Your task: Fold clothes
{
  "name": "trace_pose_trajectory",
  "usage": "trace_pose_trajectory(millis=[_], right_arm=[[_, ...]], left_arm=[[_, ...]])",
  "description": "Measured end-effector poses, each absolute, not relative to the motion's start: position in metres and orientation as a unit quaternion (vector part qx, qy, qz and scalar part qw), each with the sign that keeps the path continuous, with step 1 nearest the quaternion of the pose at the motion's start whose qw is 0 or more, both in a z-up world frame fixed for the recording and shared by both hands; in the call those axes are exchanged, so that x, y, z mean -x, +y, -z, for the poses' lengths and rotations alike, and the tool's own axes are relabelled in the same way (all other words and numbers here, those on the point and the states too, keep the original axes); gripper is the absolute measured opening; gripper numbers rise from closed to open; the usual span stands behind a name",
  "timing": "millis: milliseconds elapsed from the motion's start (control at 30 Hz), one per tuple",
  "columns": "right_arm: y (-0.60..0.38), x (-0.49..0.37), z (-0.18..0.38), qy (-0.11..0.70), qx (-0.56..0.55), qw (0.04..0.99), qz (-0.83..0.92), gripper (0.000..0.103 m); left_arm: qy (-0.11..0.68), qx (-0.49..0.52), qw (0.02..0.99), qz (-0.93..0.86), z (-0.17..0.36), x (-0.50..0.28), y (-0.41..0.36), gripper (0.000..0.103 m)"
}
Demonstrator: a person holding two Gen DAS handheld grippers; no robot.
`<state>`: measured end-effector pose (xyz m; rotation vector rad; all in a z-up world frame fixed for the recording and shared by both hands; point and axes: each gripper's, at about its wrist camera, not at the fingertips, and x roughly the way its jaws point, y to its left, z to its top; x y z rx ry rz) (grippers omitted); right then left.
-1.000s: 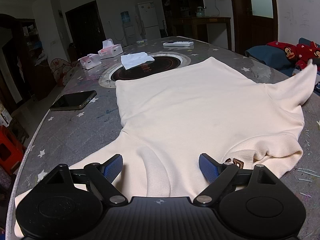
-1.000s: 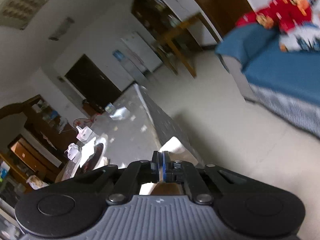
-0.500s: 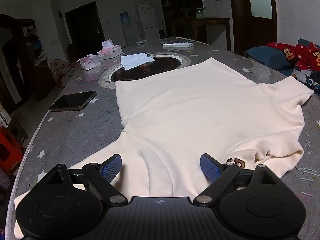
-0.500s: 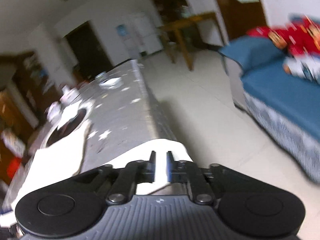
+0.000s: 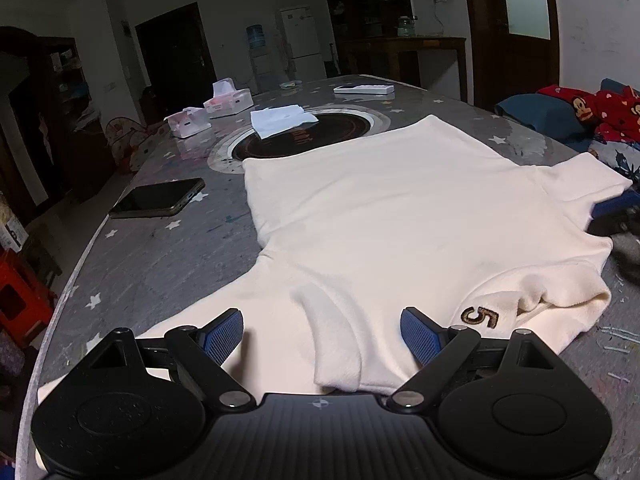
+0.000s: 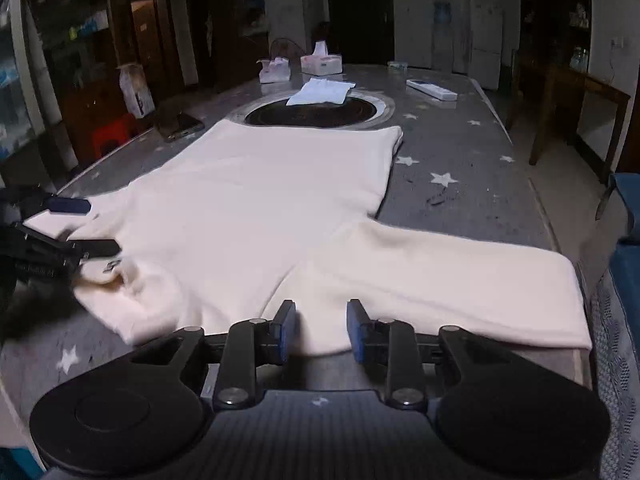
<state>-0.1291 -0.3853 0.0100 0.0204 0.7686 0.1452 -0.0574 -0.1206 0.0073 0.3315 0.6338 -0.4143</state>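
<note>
The left hand-held gripper (image 5: 322,334) hangs over the near edge of the cream sweater (image 5: 400,220), its blue pads (image 5: 222,334) set wide apart, with the folded collar (image 5: 336,344) lying between them and nothing pressed. Just right of that collar a brown embroidered "5" (image 5: 480,317) shows on the cloth. The right hand-held gripper (image 6: 321,330) sits at the sweater's other near edge, beside its outstretched sleeve (image 6: 460,276); its jaws are opening, a narrow gap between the pads (image 6: 286,330), and they close on nothing, the cloth edge lying just beyond and below the tips.

The sweater lies flat on the grey star-patterned counter (image 5: 168,256). Its long axis runs from the collar nearest the grippers to the straight hem (image 6: 320,128) farthest from them. One sleeve stretches sideways towards the counter's right edge, across that axis; the other (image 5: 132,360) runs out under the left gripper.

Left of the body, a dark phone (image 5: 158,198) lies on the counter, apart from the cloth. Past the hem a round black inset (image 5: 304,138) sits in the counter, the hem just reaching its rim, with a folded white cloth (image 5: 282,119) lying partly over it. Farther still stand two tissue boxes (image 5: 228,98) and a white remote control (image 5: 364,89).
</note>
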Motion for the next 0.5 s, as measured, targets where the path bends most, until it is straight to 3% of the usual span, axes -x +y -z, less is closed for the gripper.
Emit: trace_pose_trajectory(millis=[200, 500], right_arm=[[-0.381, 0.147, -0.021, 0.396, 0.023, 0.915, -0.08, 0.034], [-0.404, 0.119, -0.008, 0.373, -0.035, 0.927, -0.031, 0.042]], left_arm=[[0.307, -0.159, 0.916, 0.204, -0.008, 0.057, -0.119, 0.089], [0.313, -0.146, 0.918, 0.196, -0.009, 0.068, -0.114, 0.089]])
